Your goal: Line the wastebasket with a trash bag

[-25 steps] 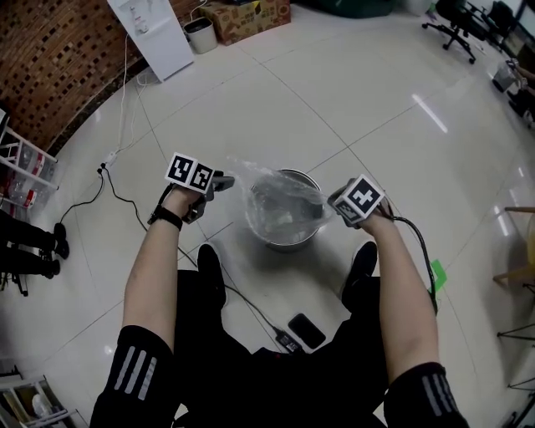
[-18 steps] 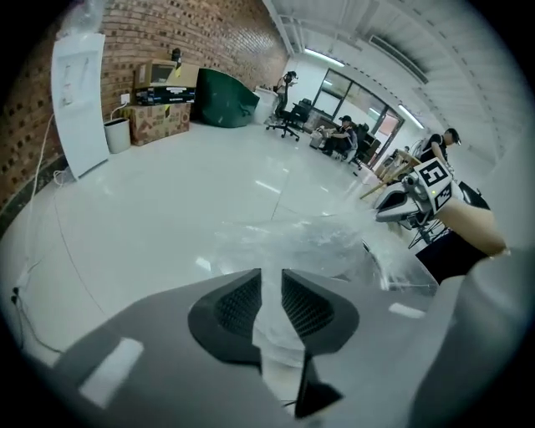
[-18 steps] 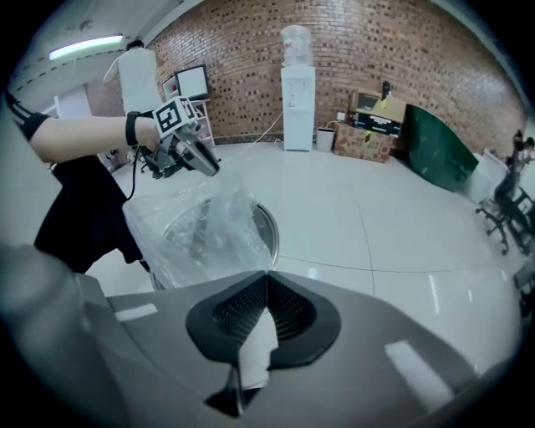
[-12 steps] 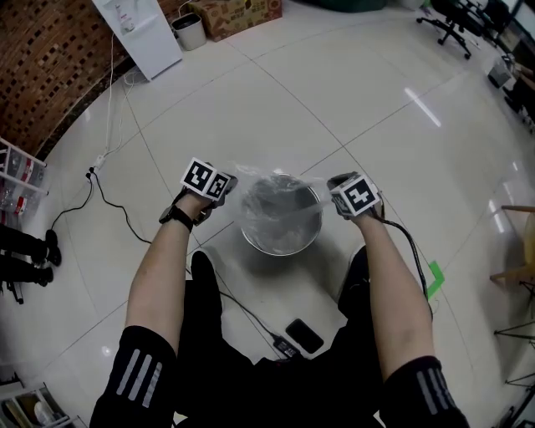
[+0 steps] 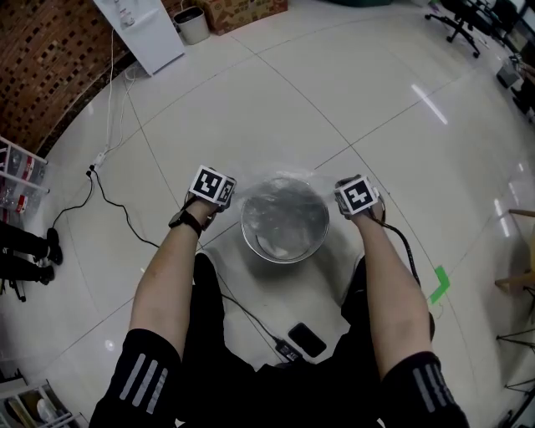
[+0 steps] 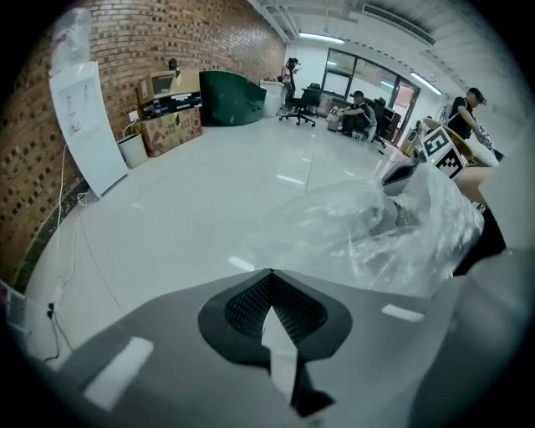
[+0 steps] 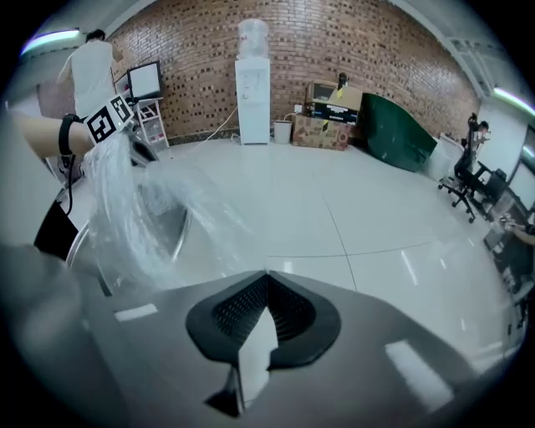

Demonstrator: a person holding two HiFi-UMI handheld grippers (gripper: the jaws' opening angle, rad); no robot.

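Observation:
A round metal wastebasket (image 5: 284,247) stands on the floor between my feet. A clear trash bag (image 5: 282,205) is spread across its mouth and sags inside. My left gripper (image 5: 231,202) sits at the basket's left rim, shut, with the bag's film (image 6: 368,230) running up to its closed tips (image 6: 269,272). My right gripper (image 5: 338,209) is at the right rim, shut on the opposite edge of the bag (image 7: 134,209), which stretches from its tips (image 7: 266,274) to the basket wall (image 7: 174,234). The pinched film itself is hidden by the jaws.
A black phone (image 5: 307,339) and a cable (image 5: 242,308) lie on the floor near my legs. A green tape mark (image 5: 438,284) is at right. A white dispenser (image 5: 138,33) and small bin (image 5: 192,25) stand far back left, an office chair (image 5: 456,21) far right.
Both grippers have come down and apart to the two sides of the basket rim. The bag, earlier bunched above the basket, is now pulled down over its mouth.

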